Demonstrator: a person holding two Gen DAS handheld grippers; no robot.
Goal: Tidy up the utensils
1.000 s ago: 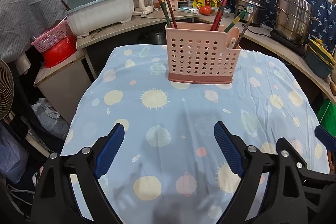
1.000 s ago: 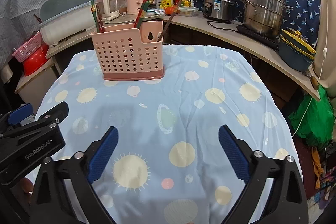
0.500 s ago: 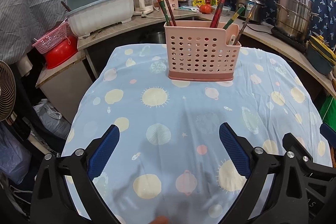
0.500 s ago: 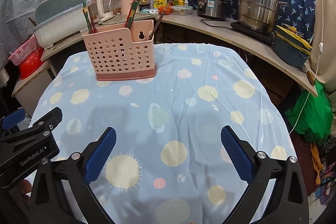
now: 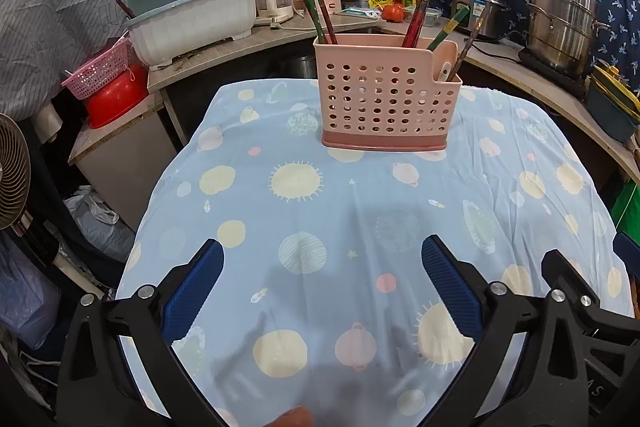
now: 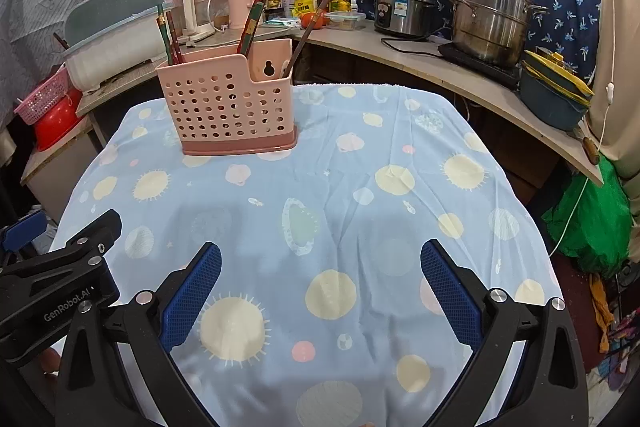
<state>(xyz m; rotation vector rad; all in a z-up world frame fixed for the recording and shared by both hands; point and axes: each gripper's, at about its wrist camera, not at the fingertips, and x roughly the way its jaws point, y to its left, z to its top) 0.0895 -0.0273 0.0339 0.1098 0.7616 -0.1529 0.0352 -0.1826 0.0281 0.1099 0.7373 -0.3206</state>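
Note:
A pink perforated utensil holder (image 5: 386,95) stands upright at the far side of the table, also in the right wrist view (image 6: 230,105). Chopsticks (image 5: 318,13) lean in its left compartment, more chopsticks (image 5: 418,15) and a white spoon (image 5: 444,71) in the right part. My left gripper (image 5: 320,283) is open and empty, low over the near part of the table. My right gripper (image 6: 320,283) is open and empty, beside the left one, whose body (image 6: 52,291) shows at lower left.
The table wears a blue cloth (image 5: 360,211) with sun and planet prints. Behind it a curved counter (image 6: 460,75) carries steel pots (image 6: 494,19), a rice cooker, bottles, kettles and a dish tub (image 5: 192,15). A fan (image 5: 12,171) stands at left.
Both grippers have drawn back slightly from the holder and stayed open. Nothing on the table has moved.

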